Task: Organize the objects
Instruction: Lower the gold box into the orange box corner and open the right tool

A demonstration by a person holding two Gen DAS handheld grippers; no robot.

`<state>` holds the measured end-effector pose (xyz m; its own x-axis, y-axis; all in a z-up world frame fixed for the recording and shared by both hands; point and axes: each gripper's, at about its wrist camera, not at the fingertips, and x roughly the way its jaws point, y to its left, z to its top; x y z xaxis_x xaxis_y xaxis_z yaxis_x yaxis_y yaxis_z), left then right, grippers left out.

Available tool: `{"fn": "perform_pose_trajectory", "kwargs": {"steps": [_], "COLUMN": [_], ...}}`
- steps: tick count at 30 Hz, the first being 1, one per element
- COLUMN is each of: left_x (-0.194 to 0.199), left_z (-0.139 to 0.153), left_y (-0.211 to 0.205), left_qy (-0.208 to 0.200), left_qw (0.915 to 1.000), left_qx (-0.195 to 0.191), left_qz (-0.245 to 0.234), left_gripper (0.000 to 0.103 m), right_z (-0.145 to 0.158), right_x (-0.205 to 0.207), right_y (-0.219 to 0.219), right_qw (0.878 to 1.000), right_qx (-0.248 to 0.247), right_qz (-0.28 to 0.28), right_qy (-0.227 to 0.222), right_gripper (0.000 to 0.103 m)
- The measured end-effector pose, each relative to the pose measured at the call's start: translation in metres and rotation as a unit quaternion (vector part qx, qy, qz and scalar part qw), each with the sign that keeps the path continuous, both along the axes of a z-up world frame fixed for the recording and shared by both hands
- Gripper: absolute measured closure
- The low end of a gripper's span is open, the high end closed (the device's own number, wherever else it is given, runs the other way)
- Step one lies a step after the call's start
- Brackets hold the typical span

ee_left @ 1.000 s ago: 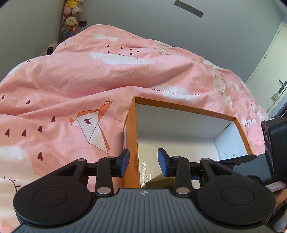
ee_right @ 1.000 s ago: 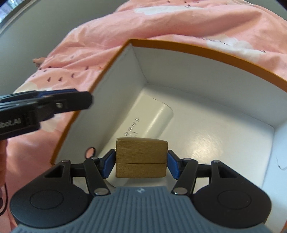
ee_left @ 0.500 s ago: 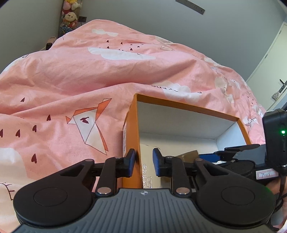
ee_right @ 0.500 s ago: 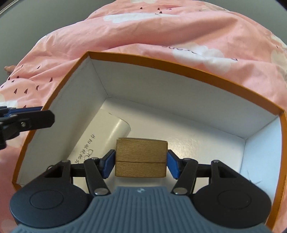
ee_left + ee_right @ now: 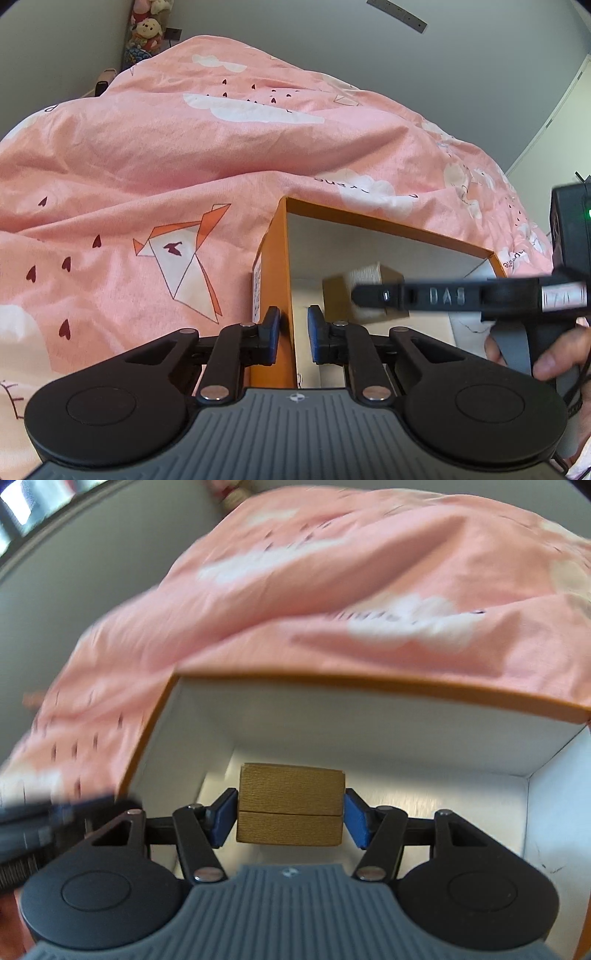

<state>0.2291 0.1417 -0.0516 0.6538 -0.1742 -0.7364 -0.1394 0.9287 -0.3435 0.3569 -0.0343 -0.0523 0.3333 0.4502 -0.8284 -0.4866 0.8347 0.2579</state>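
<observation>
An orange box [image 5: 388, 225] with a white inside lies open on the pink duvet. My left gripper [image 5: 293, 317] is shut on its near left wall, one blue pad outside and one inside. My right gripper [image 5: 290, 808] is shut on a small gold box [image 5: 290, 794] and holds it level above the orange box's [image 5: 369, 685] white floor. In the left wrist view the gold box [image 5: 373, 275] shows blurred behind the right gripper's black fingers [image 5: 424, 295], inside the orange box. The left gripper [image 5: 55, 819] is a dark blur at the right wrist view's left edge.
The pink duvet [image 5: 184, 147] with cloud and origami prints covers the bed all around the box. Plush toys [image 5: 147, 33] sit in the far left corner by the grey wall. A door [image 5: 554, 122] stands at the right. A person's hand [image 5: 554, 354] grips the right tool's handle.
My left jaws have closed onto the orange box's wall. The right gripper has carried the gold box leftward across the inside of the box, rolling as it went.
</observation>
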Motion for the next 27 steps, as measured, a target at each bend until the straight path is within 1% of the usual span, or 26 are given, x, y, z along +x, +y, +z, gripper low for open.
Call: {"fn": "perform_pose_trajectory", "kwargs": {"steps": [5,7,9,15,21,23,26,27], "left_x": [0.007,0.009,0.01,0.012,0.013,0.013,0.014,0.014], "left_z": [0.0,0.0,-0.002,-0.004,-0.005,-0.006,-0.007,-0.007], "left_y": [-0.002,-0.003,-0.002,0.0,0.0,0.0,0.0,0.0], "left_qy": [0.001,0.0,0.0,0.001,0.003,0.004,0.005,0.006], "left_qw": [0.9999,0.9999,0.9999,1.0,1.0,1.0,0.9999,0.9999], "left_qx": [0.011,0.012,0.011,0.008,0.006,0.007,0.007,0.008], "left_qz": [0.001,0.001,0.001,0.002,0.003,0.003,0.005,0.005], "left_gripper": [0.085,0.085,0.085,0.085,0.085,0.085,0.085,0.085], "right_z": [-0.002,-0.006,-0.01,-0.026,-0.027,-0.026,-0.027,-0.027], "right_x": [0.013,0.018,0.022,0.022,0.02,0.019,0.018,0.018], "right_y": [0.013,0.017,0.021,0.039,0.037,0.039,0.041,0.041], "right_qw": [0.998,0.997,0.995,0.997,0.995,0.995,0.996,0.996], "right_qx": [0.029,0.04,0.047,0.04,0.067,0.067,0.062,0.057], "right_qz": [-0.05,-0.071,-0.081,-0.059,-0.048,-0.043,-0.032,-0.034], "right_qy": [0.004,0.011,0.021,0.041,0.058,0.059,0.057,0.055], "right_gripper": [0.041,0.041,0.041,0.041,0.041,0.041,0.065,0.067]}}
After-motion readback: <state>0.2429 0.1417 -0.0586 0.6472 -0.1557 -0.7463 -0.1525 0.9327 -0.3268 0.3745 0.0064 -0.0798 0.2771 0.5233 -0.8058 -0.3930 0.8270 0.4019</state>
